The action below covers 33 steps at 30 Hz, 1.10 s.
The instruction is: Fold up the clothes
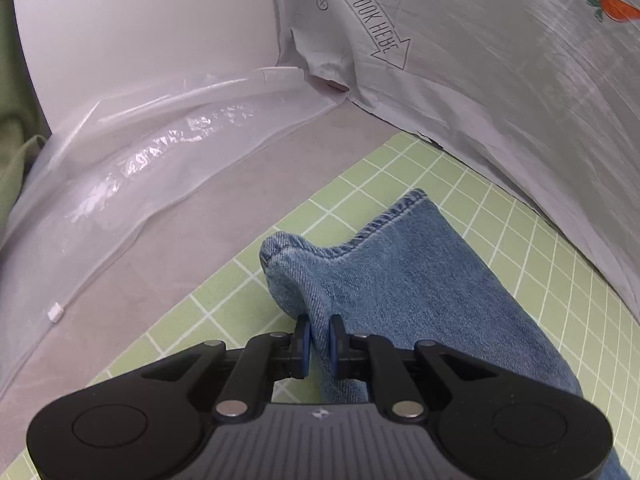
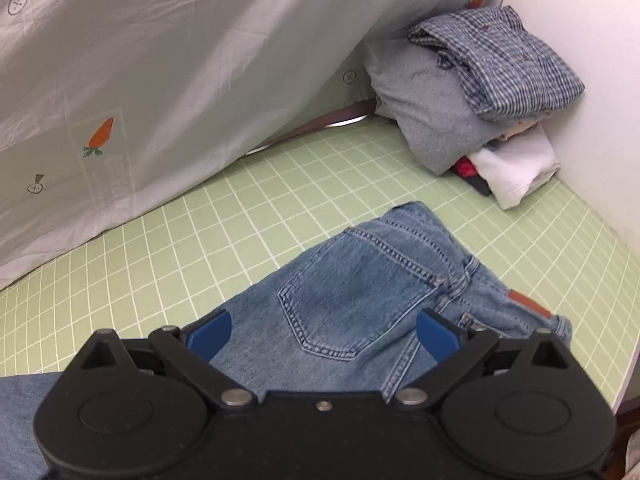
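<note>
Left wrist view: left gripper (image 1: 318, 344) was clenched on the jeans (image 1: 400, 280) leg near its hem, lifted off the green grid mat (image 1: 500, 216) for folding; right gripper (image 2: 324, 334) stood released above the seat, near the mat's right edge.

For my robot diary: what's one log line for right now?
left gripper: shut on jeans leg | right gripper: open above jeans seat | fold: unfinished

A green cutting mat (image 2: 280, 200) with a white grid is lying across the work surface. A pale sheet (image 2: 180, 60) printed with carrots and screw heads is hanging along the far side, its "LOOK HERE" arrow (image 1: 376, 26) showing in the left wrist view. A clear plastic bag (image 1: 120, 168) is lying on the grey tabletop (image 1: 220, 200) left of the mat
</note>
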### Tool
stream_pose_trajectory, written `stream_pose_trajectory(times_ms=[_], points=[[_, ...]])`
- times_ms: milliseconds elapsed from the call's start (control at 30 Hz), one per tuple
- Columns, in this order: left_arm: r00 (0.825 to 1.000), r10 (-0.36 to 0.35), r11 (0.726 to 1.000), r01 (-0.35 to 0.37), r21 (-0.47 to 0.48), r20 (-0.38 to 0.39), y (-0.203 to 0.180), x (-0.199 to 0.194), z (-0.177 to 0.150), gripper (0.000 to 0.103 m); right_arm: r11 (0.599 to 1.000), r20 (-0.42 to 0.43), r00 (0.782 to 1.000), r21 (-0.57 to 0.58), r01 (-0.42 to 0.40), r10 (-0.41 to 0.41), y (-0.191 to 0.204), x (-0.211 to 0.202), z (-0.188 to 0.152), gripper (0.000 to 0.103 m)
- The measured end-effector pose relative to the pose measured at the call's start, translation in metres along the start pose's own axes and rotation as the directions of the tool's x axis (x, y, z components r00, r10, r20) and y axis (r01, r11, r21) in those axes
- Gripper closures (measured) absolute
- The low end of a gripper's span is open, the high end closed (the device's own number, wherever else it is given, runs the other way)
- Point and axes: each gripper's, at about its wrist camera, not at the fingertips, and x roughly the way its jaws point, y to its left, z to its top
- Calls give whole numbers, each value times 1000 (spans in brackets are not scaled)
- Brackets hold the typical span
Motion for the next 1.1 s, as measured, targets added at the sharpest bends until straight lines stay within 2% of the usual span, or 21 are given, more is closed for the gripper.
stream_pose_trajectory(times_ms=[167,233,333,467,600,700,800,867,967,1033,1067,1100], points=[[999,5,1000,-4,12,-43,-6,-16,-9,79,993,114,993,-117,-8,21,-7,-24,27,3],[1000,1,1000,-1,-1,-28,-8,-28,-15,62,992,138,990,-123,-21,38,-18,-21,31,3],[1000,2,999,-2,-38,2,-15,-48,-27,48,990,161,980,-98,-98,113,-44,0,26,2],[999,-49,995,50,-91,9,-34,-66,-49,43,987,80,987,-87,-132,139,-74,52,9,1],[997,-68,997,69,-17,37,-73,-76,-73,39,980,25,996,-178,-84,90,-88,96,8,1],[996,-74,997,73,14,41,-100,-78,-85,36,971,-3,992,-209,-120,122,-96,124,20,1],[997,-63,996,60,67,42,-127,-76,-93,35,954,-71,984,-244,-173,160,-93,161,27,1],[999,-43,994,40,107,32,-145,-71,-98,34,935,-111,982,-304,-182,155,-85,185,26,2],[999,-42,987,39,157,11,-168,-64,-103,34,910,-176,975,-368,-191,134,-76,212,19,25],[999,-45,981,44,189,3,-181,-60,-105,34,911,-170,973,-354,-211,159,-76,215,16,30],[999,-45,977,43,209,1,-187,-58,-105,34,907,-160,971,-356,-226,179,-76,212,15,46],[999,-44,973,43,228,-2,-193,-55,-106,34,902,-150,969,-358,-241,199,-76,210,14,66]])
